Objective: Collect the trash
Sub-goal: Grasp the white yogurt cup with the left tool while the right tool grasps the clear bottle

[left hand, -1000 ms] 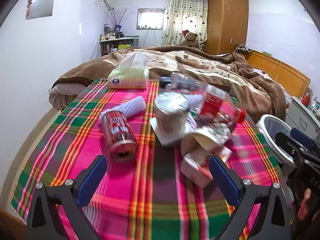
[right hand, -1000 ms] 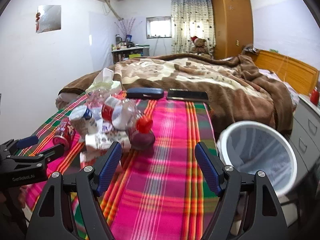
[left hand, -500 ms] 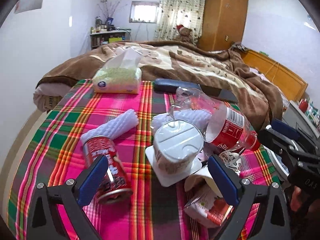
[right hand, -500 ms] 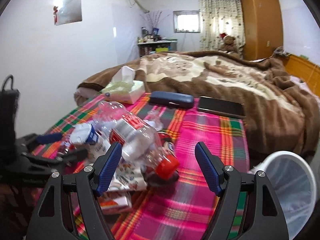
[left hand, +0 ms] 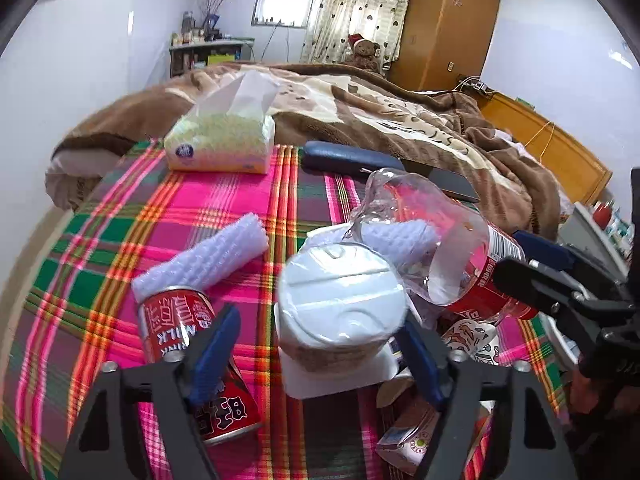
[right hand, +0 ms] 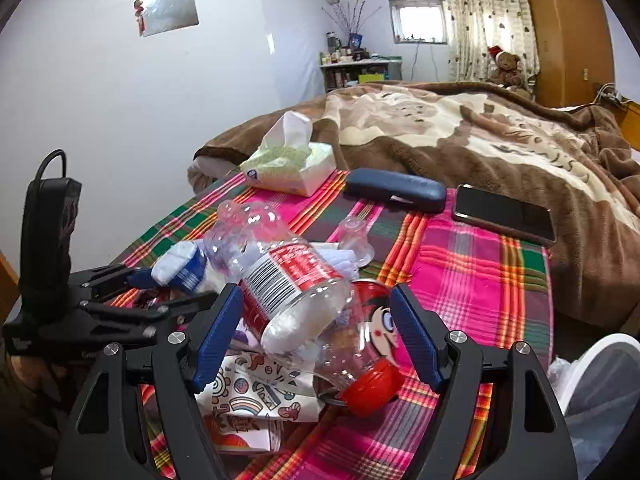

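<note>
Trash lies piled on a plaid cloth (left hand: 224, 196). My left gripper (left hand: 318, 356) is open, its fingers on either side of a white lidded cup (left hand: 340, 304). A red milk can (left hand: 180, 320) lies just left of it, with a white foam roll (left hand: 204, 260) behind. My right gripper (right hand: 318, 334) is open around a crushed clear plastic bottle (right hand: 288, 276) with a red label and red cap (right hand: 372, 388); the bottle also shows in the left wrist view (left hand: 436, 248). A red cartoon can (right hand: 376, 316) and printed paper (right hand: 256, 392) lie under it.
A tissue pack (left hand: 220, 140), a dark blue case (right hand: 394, 190) and a phone (right hand: 504, 212) lie at the far edge of the cloth. A brown blanket (right hand: 480, 128) covers the bed behind. A white lined bin (right hand: 600, 400) stands low at the right.
Both grippers have moved forward into the pile. The left one now straddles the white cup and the right one now straddles the bottle. Both stay open.
</note>
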{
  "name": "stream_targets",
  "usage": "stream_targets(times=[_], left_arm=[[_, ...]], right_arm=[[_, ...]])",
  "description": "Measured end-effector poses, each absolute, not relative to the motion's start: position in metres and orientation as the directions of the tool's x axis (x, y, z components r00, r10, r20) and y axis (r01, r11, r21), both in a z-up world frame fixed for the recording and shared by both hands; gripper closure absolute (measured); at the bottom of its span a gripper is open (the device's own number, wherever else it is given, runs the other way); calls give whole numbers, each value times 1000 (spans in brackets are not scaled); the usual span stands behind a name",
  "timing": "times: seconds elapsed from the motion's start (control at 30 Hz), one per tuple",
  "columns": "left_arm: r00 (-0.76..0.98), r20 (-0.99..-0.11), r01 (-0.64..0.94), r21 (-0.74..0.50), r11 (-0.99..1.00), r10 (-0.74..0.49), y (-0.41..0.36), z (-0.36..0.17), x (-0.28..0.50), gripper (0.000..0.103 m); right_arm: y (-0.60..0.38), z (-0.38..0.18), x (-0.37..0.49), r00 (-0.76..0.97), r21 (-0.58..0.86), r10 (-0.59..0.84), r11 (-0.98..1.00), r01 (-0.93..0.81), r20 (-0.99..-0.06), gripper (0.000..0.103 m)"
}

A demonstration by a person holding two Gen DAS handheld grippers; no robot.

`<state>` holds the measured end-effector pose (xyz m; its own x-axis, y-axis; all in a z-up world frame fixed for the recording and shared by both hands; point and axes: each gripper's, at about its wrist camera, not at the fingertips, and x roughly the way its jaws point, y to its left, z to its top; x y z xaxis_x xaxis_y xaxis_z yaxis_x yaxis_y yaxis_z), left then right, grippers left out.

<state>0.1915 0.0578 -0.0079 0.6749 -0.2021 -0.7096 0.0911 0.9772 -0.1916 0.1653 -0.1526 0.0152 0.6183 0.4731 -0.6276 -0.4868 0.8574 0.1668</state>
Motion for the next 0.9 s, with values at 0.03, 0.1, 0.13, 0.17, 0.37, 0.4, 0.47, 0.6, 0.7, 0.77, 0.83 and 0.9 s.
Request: stream_targets(times=[0.03,0.1,0.13,0.17,0.37,0.4,0.47,0.6,0.7,0.77,0.83,0.9], left_arm=[[673,-712,88,-188,978,-197,59,-9,193,34],[671,-715,85,-190,978,-197,62,-11,194,36],[671,-713,89,-195,977,-204,62,-11,194,37],[671,-713,91,-195,977,-205,63,-11,193,41],[673,-710,77,-211,974,-207,68,-12,190,41],[675,-708,74,-217,973,-209,69,-12,189,41],[681,-700,68,-231,971,-214,70,-11,188,41],[691,-692,65,-230,971,-210,71,-7,184,41],[693,-689,60,-235,970,-210,72,-6,181,41],[700,-686,63,-222,973,-202,71,-3,178,41],[707,-679,71,-211,975,-198,68,0,174,41],[713,-672,77,-208,975,-200,65,4,169,41]], right_arm=[[-150,15,165,610,171,480,853,-493,-630,26],[-147,13,166,600,174,489,845,-505,-634,26],[-145,13,166,598,172,489,844,-507,-635,26],[-145,12,168,596,172,487,845,-506,-638,26],[-142,6,170,564,192,492,840,-507,-664,28],[-142,6,168,567,191,491,841,-505,-662,30],[-141,8,166,569,191,489,843,-503,-661,31],[-141,8,161,578,181,482,847,-500,-658,32],[-145,8,158,585,197,488,849,-490,-648,33],[-148,9,155,590,215,495,850,-481,-638,34],[-150,10,152,600,229,498,853,-469,-627,34],[-155,11,148,612,249,500,857,-451,-613,35]])
